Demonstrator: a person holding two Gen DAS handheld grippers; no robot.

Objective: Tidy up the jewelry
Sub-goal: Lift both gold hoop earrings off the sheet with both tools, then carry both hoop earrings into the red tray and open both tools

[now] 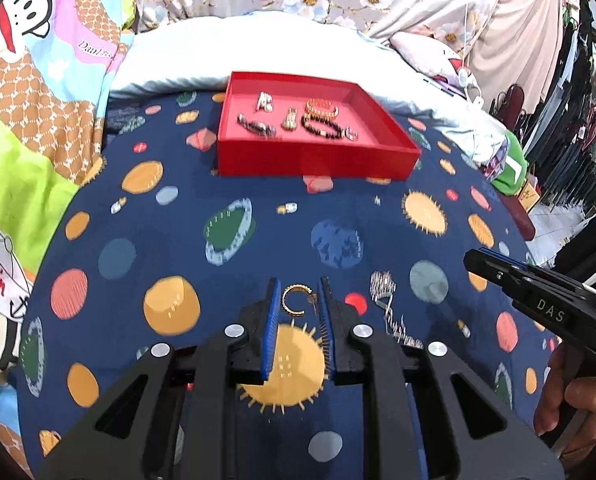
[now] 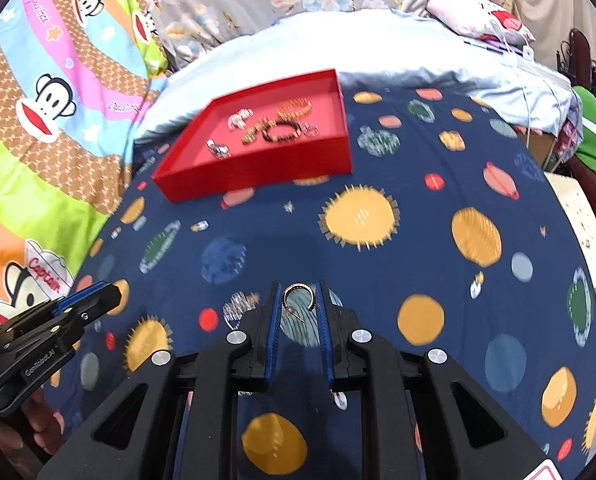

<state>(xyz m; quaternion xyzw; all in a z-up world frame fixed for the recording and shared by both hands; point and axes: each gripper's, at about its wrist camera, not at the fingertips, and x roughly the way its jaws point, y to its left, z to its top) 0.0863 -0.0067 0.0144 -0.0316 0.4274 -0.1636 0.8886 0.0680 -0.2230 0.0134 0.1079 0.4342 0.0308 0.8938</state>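
Note:
A red tray sits at the far side of a planet-print cloth and holds several bracelets and rings. My left gripper is shut on a gold open hoop between its blue pads. My right gripper is shut on a dark-and-gold hoop earring. A silver chain piece lies on the cloth between the two grippers. The right gripper also shows in the left wrist view, and the left gripper shows in the right wrist view.
The navy planet-print cloth covers a bed. A cartoon monkey blanket lies at the left. A white pillow lies behind the tray. Clothes and a green item are at the right edge.

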